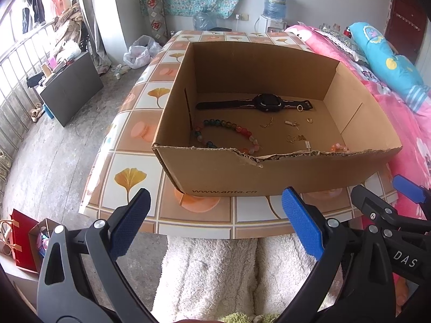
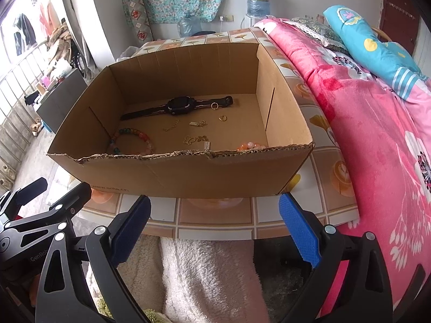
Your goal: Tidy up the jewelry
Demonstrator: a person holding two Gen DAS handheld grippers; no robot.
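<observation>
An open cardboard box [image 1: 269, 175] [image 2: 188, 175] stands on the tiled table. Inside lie a black watch [image 1: 265, 102] [image 2: 179, 105], a multicoloured bead bracelet [image 1: 223, 132] [image 2: 132, 140], an orange bead bracelet [image 1: 339, 147] [image 2: 250, 146] half hidden by the front wall, two gold rings [image 1: 299, 108] [image 1: 309, 120], and small gold chains and charms [image 1: 295, 137] [image 2: 195, 139]. My left gripper [image 1: 215, 223] is open and empty, in front of the box over the table's near edge. My right gripper [image 2: 214, 224] is open and empty beside it; it also shows in the left wrist view [image 1: 377, 196].
The table [image 1: 129, 140] [image 2: 323, 161] has a tile-patterned cover. A bed with a pink blanket [image 2: 377, 134] [image 1: 412, 123] borders it on the right. A white fleece cloth [image 1: 215, 274] [image 2: 210, 277] lies below the grippers. A dark cabinet [image 1: 72, 88] and red bag [image 1: 23, 242] stand at left.
</observation>
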